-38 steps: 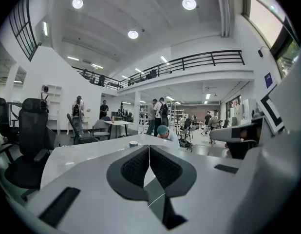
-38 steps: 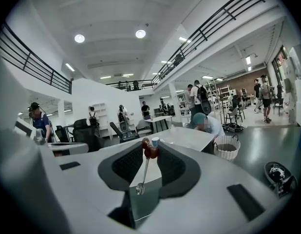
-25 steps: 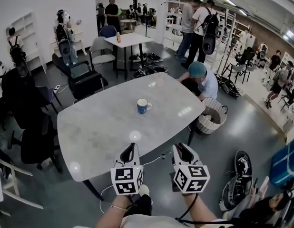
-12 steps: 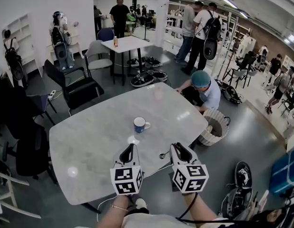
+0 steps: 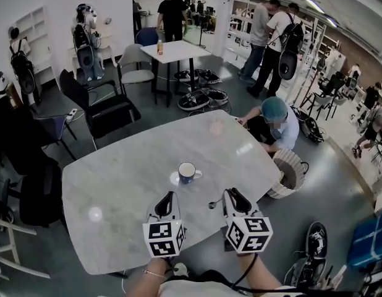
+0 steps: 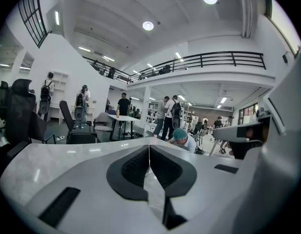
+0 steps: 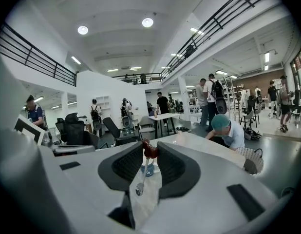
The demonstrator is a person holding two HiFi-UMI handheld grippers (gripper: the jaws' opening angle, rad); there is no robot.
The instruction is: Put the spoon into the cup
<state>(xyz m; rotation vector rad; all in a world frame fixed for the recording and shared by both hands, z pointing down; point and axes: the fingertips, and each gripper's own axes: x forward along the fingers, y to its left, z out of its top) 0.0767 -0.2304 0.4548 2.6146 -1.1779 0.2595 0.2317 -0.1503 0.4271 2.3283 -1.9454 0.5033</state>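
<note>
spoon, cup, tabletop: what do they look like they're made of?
spoon: shiny silvery shaft and bowl, likely polished metal; dark red handle end, maybe plastic, can't tell.
cup: smooth blue wall, pale rim; probably glazed ceramic, though enamel isn't ruled out.
table: pale, faintly veined top mirroring the ceiling lights; polished marble or a marble-look slab.

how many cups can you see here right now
1. The blue cup stands on the grey table, just ahead of the right gripper, which holds the spoon. More could be hidden in the far clutter.
</note>
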